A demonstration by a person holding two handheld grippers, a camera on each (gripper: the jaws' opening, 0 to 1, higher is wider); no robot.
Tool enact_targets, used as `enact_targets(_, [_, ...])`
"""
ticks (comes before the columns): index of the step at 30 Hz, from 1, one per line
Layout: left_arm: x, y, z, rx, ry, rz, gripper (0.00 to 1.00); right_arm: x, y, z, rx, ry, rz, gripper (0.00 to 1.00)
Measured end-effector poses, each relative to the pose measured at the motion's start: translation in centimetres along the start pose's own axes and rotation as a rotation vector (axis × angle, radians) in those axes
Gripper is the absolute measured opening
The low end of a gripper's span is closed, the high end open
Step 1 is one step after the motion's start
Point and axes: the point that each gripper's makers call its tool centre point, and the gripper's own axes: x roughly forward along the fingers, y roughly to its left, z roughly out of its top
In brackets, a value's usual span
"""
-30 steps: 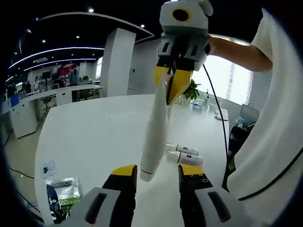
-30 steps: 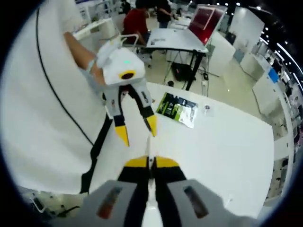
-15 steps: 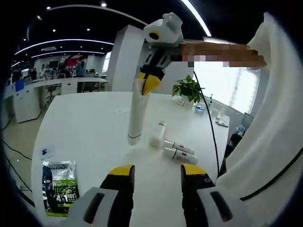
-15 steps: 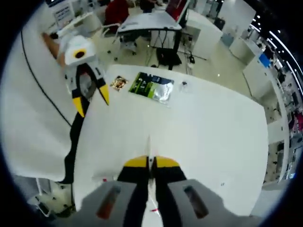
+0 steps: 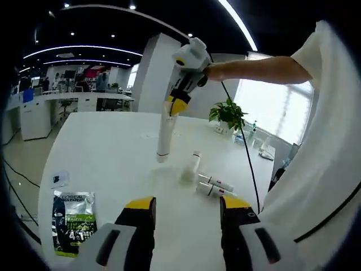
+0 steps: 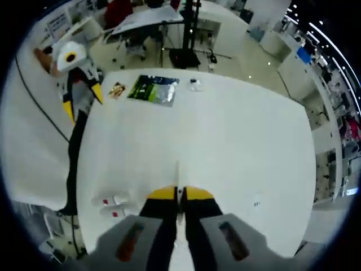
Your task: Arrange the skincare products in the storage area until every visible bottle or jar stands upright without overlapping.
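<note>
A long white tube (image 5: 164,132) with a thin red band near its lower end hangs over the white table (image 5: 113,152). My right gripper (image 5: 175,105) is shut on its top end. In the right gripper view the tube (image 6: 177,174) shows edge-on between the shut yellow tips of the right gripper (image 6: 179,195). A small white bottle (image 5: 190,167) stands upright just beyond the tube's lower end. Two short white tubes (image 5: 215,184) with red marks lie side by side to its right. My left gripper (image 5: 187,206) is open and holds nothing, low over the near table; the left gripper (image 6: 82,97) also appears open at upper left.
A green and black sachet (image 5: 71,221) lies at the near left edge, with a small clear packet (image 5: 58,179) beside it. A small orange packet (image 6: 117,89) lies by the sachet (image 6: 153,89). A black cable (image 5: 250,164) runs along the right edge by the person's white shirt. A potted plant (image 5: 228,113) stands at the far end.
The right gripper has carried the white tube away from the left gripper's jaws and farther out over the table. The left gripper stays open and now lies far off in the right view.
</note>
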Motion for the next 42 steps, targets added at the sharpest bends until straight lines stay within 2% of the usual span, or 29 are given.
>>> enact_targets(2, [-0.3,0.2,0.5,-0.039,-0.041,0.012,0.46,0.2,-0.7,-0.3,0.007,0.006,-0.003,0.01])
enact_targets(5, [-0.7,0.5,1.1,-0.162,-0.09,0.016,0.38,0.4,-1.3,-0.7,0.014,0.014,-0.002,0.01])
enact_targets(6, [-0.9,0.6,1.1,-0.169,-0.094,0.023,0.36,0.6,-1.6,-0.9,0.019,0.019,0.003,0.01])
enact_targets(13, [-1.3,0.9,0.6,-0.107,-0.071,0.048,0.34,1.0,-3.1,-1.9,0.029,0.039,-0.003,0.01])
enact_targets(17, [-1.2,0.3,0.4,-0.105,-0.061,0.02,0.21,0.6,-4.7,-2.4,0.06,0.025,-0.024,0.0])
enact_targets(21, [-0.8,-0.3,0.6,-0.125,-0.063,-0.013,0.2,0.4,-5.5,-2.8,0.075,0.01,-0.035,0.0])
enact_targets(25, [-0.4,-0.3,0.7,-0.119,-0.059,-0.009,0.19,0.6,-6.2,-3.4,0.06,0.02,-0.046,0.0])
enact_targets(35, [0.5,-0.1,1.0,-0.124,-0.049,-0.001,0.19,0.2,-6.3,-4.8,0.04,0.06,-0.008,0.0])
enact_targets(42, [1.1,-0.1,1.4,-0.114,-0.042,-0.005,0.19,0.2,-6.7,-4.9,0.064,0.045,-0.002,0.01])
